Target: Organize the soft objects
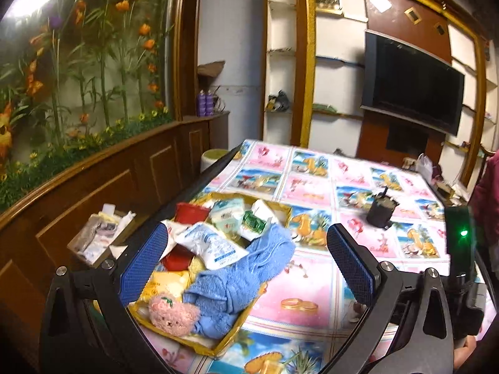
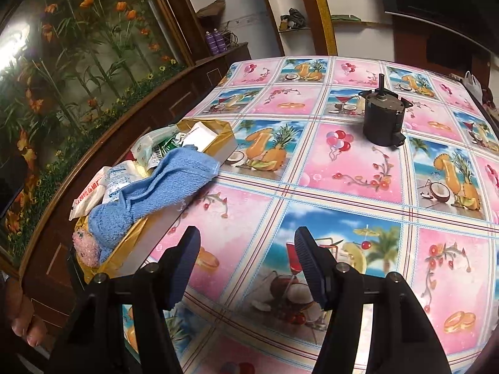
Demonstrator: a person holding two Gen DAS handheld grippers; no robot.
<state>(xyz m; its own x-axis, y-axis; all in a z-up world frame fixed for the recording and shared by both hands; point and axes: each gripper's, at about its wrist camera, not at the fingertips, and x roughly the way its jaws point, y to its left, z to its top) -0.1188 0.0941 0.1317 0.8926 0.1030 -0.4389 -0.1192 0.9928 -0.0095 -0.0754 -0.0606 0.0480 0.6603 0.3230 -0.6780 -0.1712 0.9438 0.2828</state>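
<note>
From the left wrist camera, the left gripper (image 1: 246, 258) stands with its jaws spread wide, nothing pinched between the ribbed blue pads (image 1: 146, 268), hovering tilted downward over a shallow gold-lined cardboard tray (image 1: 218, 347) at the table's left edge. Inside lies a crumpled blue terry towel (image 1: 237, 280), its far end draped over the tray's right rim, a fuzzy pink plush bear (image 1: 173, 313) at the near end touching the towel, and crinkly white plastic packets (image 1: 209, 244) heaped behind. The table wears a glossy pink-and-blue printed vinyl cloth (image 1: 315, 280), with a dark cylindrical metal motor (image 1: 381, 213) standing well apart.

From the right wrist camera, the right gripper (image 2: 248, 265) holds its jaws partly apart and empty, angled down above the bare cloth (image 2: 343, 187), beside the tray (image 2: 162, 227). The towel (image 2: 156, 190), the bear (image 2: 87, 249) and the motor (image 2: 382, 121) show again.
</note>
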